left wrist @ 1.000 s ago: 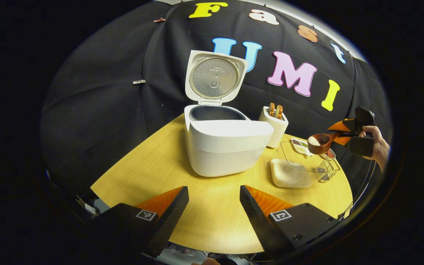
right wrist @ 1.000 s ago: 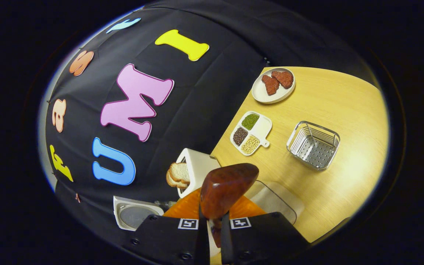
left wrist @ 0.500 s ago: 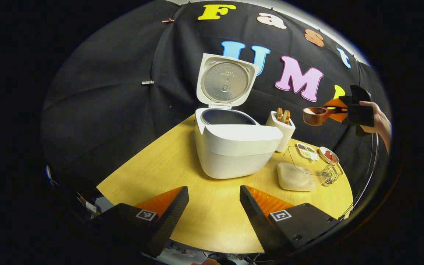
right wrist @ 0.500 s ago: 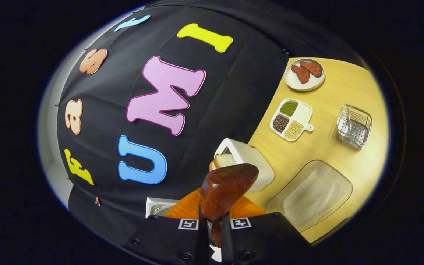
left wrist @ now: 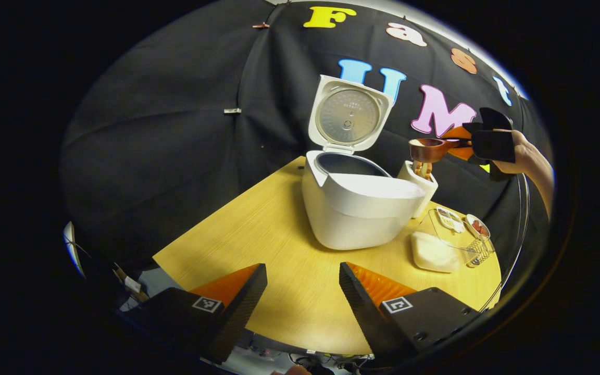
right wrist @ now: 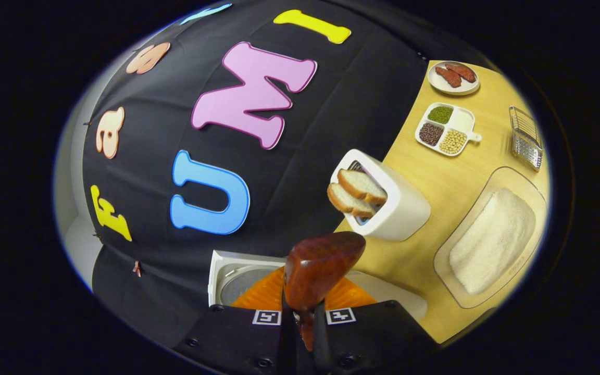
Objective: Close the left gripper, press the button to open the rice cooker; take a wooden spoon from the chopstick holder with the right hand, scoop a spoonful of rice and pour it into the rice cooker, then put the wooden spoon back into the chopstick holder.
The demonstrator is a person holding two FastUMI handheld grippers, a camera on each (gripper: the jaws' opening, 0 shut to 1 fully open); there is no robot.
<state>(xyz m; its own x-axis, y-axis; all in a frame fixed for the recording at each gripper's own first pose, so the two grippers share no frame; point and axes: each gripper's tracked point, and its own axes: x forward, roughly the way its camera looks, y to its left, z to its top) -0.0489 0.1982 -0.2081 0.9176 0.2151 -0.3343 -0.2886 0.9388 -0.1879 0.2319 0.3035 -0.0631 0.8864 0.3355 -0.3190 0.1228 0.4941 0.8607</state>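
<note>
Left gripper view: the left gripper [left wrist: 303,291] hangs over the near edge of the round wooden table [left wrist: 258,245], its fingers spread apart and holding nothing. The rice cooker [left wrist: 360,205] stands mid-table with its lid [left wrist: 348,115] raised upright. Just behind its right side stands the white chopstick holder [left wrist: 419,185]. Above that holder, the right gripper [left wrist: 474,143], held by a hand [left wrist: 521,156], carries the wooden spoon [left wrist: 427,149] level in the air. A clear rice container [left wrist: 438,250] lies toward the table's right edge, a wire basket [left wrist: 479,250] beside it.

Right gripper view: the right gripper [right wrist: 302,325] is clenched on the wooden spoon's handle; the bowl's underside [right wrist: 321,268] juts forward. Below lie the cooker lid [right wrist: 237,276], the holder [right wrist: 383,200], the rice container [right wrist: 492,237], a divided bean dish [right wrist: 446,135], a plate [right wrist: 453,78] and the basket [right wrist: 526,138] along the far edge.
</note>
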